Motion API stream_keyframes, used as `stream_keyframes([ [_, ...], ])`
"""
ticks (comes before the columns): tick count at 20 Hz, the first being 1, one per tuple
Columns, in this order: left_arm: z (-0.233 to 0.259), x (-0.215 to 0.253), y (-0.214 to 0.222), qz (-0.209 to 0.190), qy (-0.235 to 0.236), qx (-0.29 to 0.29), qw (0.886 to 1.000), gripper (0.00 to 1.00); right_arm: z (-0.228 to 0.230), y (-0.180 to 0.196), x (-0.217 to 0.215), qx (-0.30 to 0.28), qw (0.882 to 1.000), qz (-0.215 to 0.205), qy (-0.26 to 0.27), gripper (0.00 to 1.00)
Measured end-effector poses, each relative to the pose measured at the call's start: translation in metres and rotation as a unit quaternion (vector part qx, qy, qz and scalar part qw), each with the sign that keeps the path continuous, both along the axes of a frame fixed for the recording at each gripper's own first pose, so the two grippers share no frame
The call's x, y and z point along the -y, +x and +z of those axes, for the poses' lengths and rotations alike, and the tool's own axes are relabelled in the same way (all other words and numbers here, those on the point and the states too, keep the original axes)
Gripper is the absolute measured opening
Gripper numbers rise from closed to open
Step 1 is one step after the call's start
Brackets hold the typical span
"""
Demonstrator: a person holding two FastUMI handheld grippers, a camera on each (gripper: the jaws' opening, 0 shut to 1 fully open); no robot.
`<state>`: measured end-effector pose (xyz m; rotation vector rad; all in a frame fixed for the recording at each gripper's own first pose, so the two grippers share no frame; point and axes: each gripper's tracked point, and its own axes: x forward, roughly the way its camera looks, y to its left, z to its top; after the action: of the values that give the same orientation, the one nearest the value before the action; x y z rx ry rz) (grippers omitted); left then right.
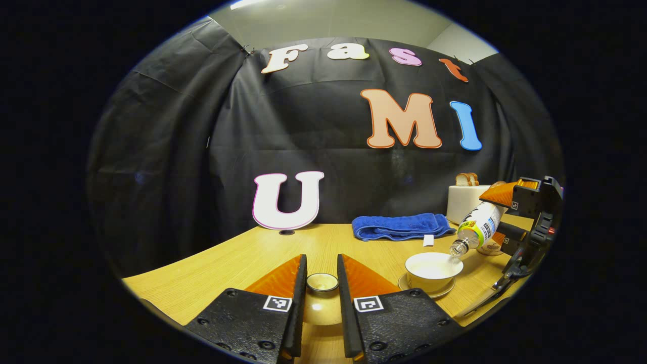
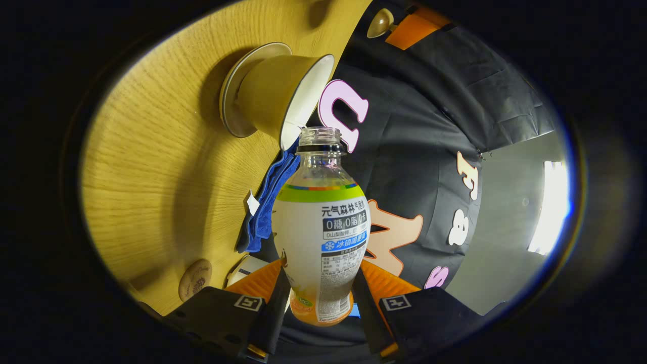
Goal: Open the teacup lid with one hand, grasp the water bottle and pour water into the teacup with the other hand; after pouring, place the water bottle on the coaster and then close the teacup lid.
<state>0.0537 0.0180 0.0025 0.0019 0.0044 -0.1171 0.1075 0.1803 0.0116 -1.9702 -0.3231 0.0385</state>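
Lid: already off. Your left gripper point(image 1: 322, 290) has its jaws pinching the teacup lid point(image 1: 322, 282) by its knob, held out over the counter point(image 1: 242, 263) to the left of the teacup point(image 1: 433, 271).
Teacup: open, standing on its saucer point(image 1: 404, 284) on the counter, white inside; the water level is too hard to read.
Bottle: your right gripper point(image 2: 319, 298) has its jaws clamped on the lower body of the water bottle point(image 2: 320, 232), one on each side. The cap is off and the bottle is tipped steeply, its neck just beside the teacup rim and over it.
Stage: I judge you are in the pour itself; a thin stream seems to run from the neck, though it is faint.
Coaster: the round coaster point(image 2: 194, 279) lies bare on the counter, near the blue towel point(image 1: 402, 226) and apart from the teacup.
Left to do: finish pouring, right the bottle, stand it on the coaster, then bring the lid back across and seat it on the teacup.
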Motion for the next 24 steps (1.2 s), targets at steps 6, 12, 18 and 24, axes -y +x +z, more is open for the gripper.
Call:
stream_keyframes([
  [6,0.0,0.0,0.0,0.0,0.0,0.0,1.0,0.3,0.007,0.0,-0.004,0.012,1.0,0.009,-0.017,0.71],
  [12,0.001,0.0,0.0,0.0,0.0,0.0,1.0,0.3,0.009,0.001,-0.005,0.018,0.999,0.011,-0.031,0.72],
  [18,0.0,0.0,0.001,0.0,0.0,0.0,1.0,0.3,0.012,0.0,-0.008,0.028,0.999,0.013,-0.041,0.71],
  [24,0.0,0.0,0.001,0.0,0.0,0.0,1.0,0.3,0.012,0.002,-0.01,0.023,0.998,0.015,-0.06,0.69],
])
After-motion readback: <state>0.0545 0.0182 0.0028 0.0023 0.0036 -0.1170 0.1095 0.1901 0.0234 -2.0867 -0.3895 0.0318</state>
